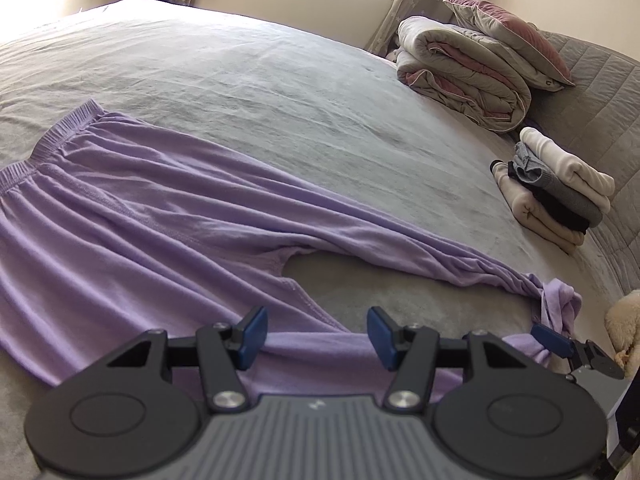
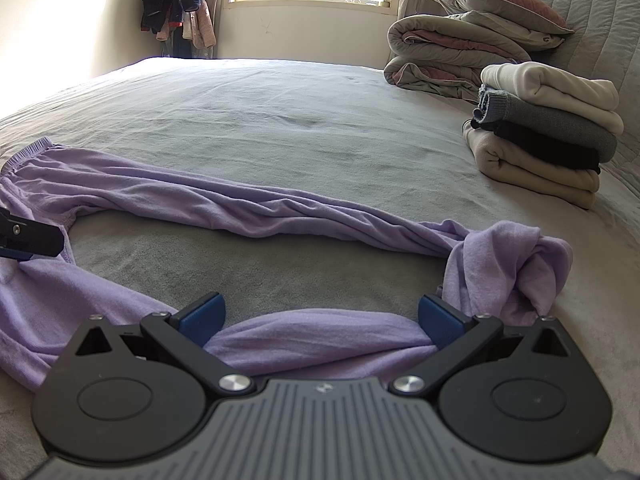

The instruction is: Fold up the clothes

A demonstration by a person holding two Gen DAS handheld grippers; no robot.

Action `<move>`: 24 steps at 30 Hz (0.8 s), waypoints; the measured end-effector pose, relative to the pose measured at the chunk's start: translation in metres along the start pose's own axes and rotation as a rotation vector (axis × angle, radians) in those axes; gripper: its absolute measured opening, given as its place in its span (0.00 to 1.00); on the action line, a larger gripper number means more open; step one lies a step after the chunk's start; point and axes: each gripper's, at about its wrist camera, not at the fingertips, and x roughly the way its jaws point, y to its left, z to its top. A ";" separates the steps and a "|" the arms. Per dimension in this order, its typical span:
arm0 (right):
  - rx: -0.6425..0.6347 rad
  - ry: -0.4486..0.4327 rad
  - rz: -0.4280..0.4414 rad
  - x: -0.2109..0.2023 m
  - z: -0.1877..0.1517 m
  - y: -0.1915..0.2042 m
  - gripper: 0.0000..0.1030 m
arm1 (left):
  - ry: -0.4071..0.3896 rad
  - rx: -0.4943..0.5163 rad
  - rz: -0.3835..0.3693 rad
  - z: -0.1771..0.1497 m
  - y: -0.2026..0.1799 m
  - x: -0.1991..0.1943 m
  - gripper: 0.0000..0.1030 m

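Note:
Lilac trousers (image 1: 132, 216) lie spread on the grey bed (image 1: 256, 80), elastic waistband (image 1: 52, 140) at the far left. The far leg (image 2: 256, 204) runs rightwards and ends in a bunched cuff (image 2: 516, 260). The near leg (image 2: 316, 332) passes under both tools. My left gripper (image 1: 316, 332) is open, hovering over the near leg close to the crotch, with cloth between and beneath its blue pads. My right gripper (image 2: 320, 316) is open wide, the near leg's cloth lying between its pads beside the bunched cuff. The right gripper's finger (image 1: 554, 340) shows in the left wrist view.
A stack of folded clothes (image 2: 548, 132) sits at the right of the bed. Behind it lie a rolled duvet (image 2: 444, 52) and a pillow (image 2: 500, 4). A pale fluffy object (image 1: 624, 328) pokes in at the right edge. Garments hang in the far corner (image 2: 176, 0).

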 end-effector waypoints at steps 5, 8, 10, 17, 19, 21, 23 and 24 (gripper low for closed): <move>0.000 0.000 0.000 0.000 0.000 0.000 1.00 | -0.010 -0.009 -0.016 0.007 0.009 -0.006 0.55; 0.000 0.000 0.000 0.000 0.000 0.000 1.00 | -0.016 -0.028 -0.028 0.011 0.013 -0.009 0.55; 0.000 0.000 0.000 0.000 0.000 0.000 1.00 | -0.020 -0.032 -0.034 0.012 0.014 -0.011 0.55; -0.001 -0.002 0.000 0.000 0.000 0.000 1.00 | -0.028 -0.021 -0.045 0.012 0.015 -0.015 0.55; -0.001 0.000 0.002 0.001 0.000 0.000 1.00 | -0.030 -0.018 -0.048 0.012 0.015 -0.016 0.55; -0.004 0.004 0.004 0.002 0.001 0.000 1.00 | -0.032 -0.015 -0.051 0.012 0.015 -0.017 0.55; 0.001 0.020 0.017 0.005 0.005 -0.001 1.00 | -0.036 -0.012 -0.053 0.012 0.016 -0.018 0.55; 0.009 0.031 0.024 0.005 0.008 -0.002 1.00 | -0.043 -0.014 -0.049 0.013 0.017 -0.020 0.55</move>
